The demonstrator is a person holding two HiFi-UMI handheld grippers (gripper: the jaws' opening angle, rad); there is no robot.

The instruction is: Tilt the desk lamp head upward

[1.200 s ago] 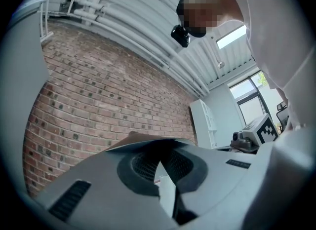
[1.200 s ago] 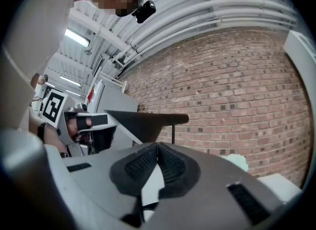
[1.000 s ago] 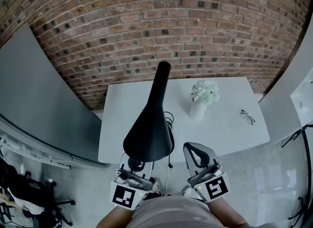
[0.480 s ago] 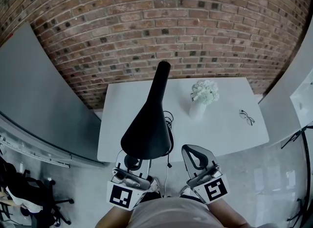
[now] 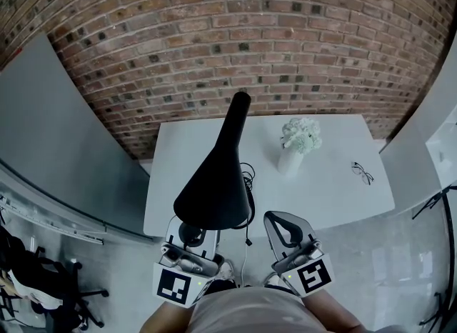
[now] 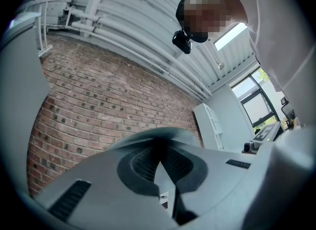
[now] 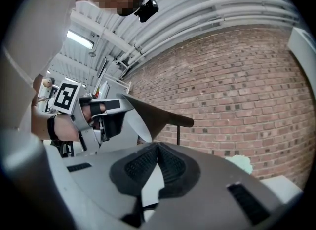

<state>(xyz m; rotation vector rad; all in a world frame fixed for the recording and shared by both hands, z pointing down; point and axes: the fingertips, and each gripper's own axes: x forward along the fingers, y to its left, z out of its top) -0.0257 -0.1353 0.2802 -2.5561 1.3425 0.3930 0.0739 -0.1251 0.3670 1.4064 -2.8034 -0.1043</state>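
Observation:
The black desk lamp (image 5: pixel 214 189) stands on the white table (image 5: pixel 335 196), and its cone head fills the middle of the head view. My left gripper (image 5: pixel 191 233) is under the near rim of that head, partly hidden by it. In the right gripper view the left gripper (image 7: pixel 106 120) is clamped on the rim of the lamp head (image 7: pixel 158 115), whose pale inside shows. In the left gripper view, the left gripper (image 6: pixel 159 147) has its tips together with the rim just beyond. My right gripper (image 5: pixel 282 219) hangs beside the lamp, jaws together on nothing (image 7: pixel 158 147).
A white vase of pale flowers (image 5: pixel 296 142) stands right of the lamp, and a pair of glasses (image 5: pixel 362 171) lies further right. The lamp's black cable (image 5: pixel 246 174) trails over the near table edge. A brick wall (image 5: pixel 235 46) backs the table.
The lamp head has swung a little left and closer to the head camera, looking larger. My left gripper moved slightly down and left with it. The right gripper barely shifted.

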